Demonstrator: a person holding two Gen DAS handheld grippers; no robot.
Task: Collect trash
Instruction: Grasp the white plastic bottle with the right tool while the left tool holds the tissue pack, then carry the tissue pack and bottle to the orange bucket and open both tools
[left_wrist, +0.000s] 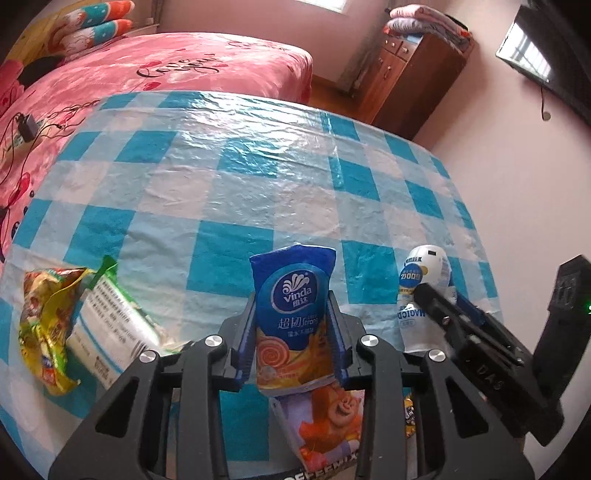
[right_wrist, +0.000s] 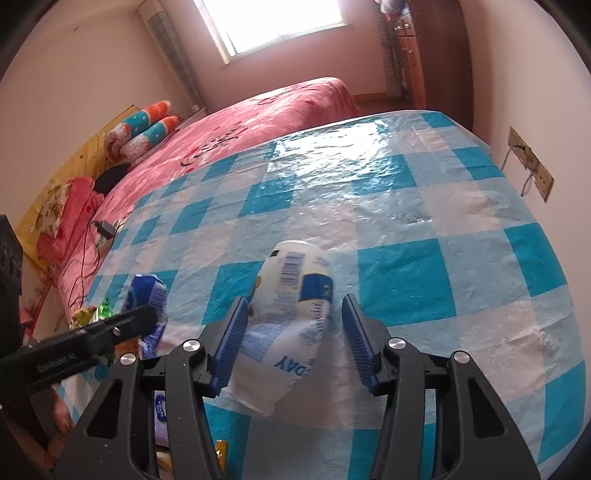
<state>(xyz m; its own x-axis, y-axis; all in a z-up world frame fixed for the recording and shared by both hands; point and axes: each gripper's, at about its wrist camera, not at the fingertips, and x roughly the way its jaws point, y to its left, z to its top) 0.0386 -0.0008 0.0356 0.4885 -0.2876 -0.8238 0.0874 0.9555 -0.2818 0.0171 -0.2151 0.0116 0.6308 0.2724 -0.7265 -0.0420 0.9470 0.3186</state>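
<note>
Trash lies scattered on the blue-checked tablecloth (left_wrist: 236, 192). The left gripper (left_wrist: 291, 321) clamps a blue Vinda tissue pack (left_wrist: 291, 295), holding it upright between its 2 blue pads. The right gripper (right_wrist: 295, 332) is spread wide around a white plastic wrapper (right_wrist: 291, 317), which touches the left pad and sits apart from the right one. A yellow snack bag (left_wrist: 46, 317) and a white-green packet (left_wrist: 110, 325) lie touching at the table's left edge. A cartoon-printed wrapper (left_wrist: 328, 421) lies beneath the left gripper.

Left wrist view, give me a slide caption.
Left hand-held gripper clamps a blue Vinda tissue pack above the blue checkered tablecloth.
</note>
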